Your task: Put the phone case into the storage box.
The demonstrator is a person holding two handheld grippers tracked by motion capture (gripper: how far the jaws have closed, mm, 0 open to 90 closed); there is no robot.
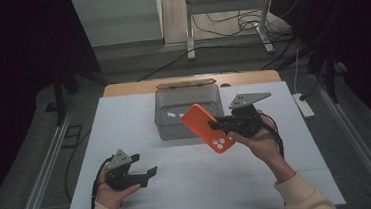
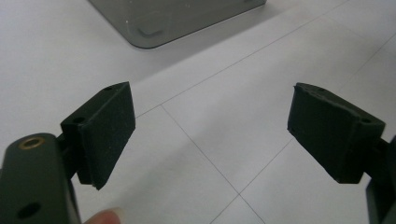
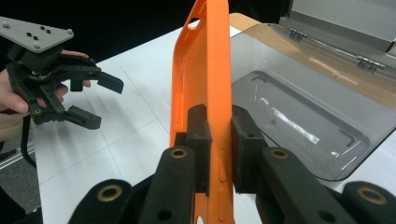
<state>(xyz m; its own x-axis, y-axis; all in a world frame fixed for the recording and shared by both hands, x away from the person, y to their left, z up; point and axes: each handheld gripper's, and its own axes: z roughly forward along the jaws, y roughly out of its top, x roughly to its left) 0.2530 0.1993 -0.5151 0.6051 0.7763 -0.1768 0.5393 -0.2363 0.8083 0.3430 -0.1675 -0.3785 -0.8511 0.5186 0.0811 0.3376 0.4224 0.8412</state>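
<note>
The orange phone case (image 1: 207, 128) is held in the air over the middle of the white table (image 1: 124, 119), just in front of the clear plastic box (image 1: 174, 113) that stands near the far edge (its lid is swung back). The right gripper (image 1: 220, 125) has its pads (image 3: 200, 135) clamped on the case's side edge. The left gripper (image 1: 145, 165) hovers near the table's front left corner, jaws wide apart with nothing between them.

a white table top (image 1: 140, 133), with cables (image 1: 227, 23) on the floor behind it
</note>
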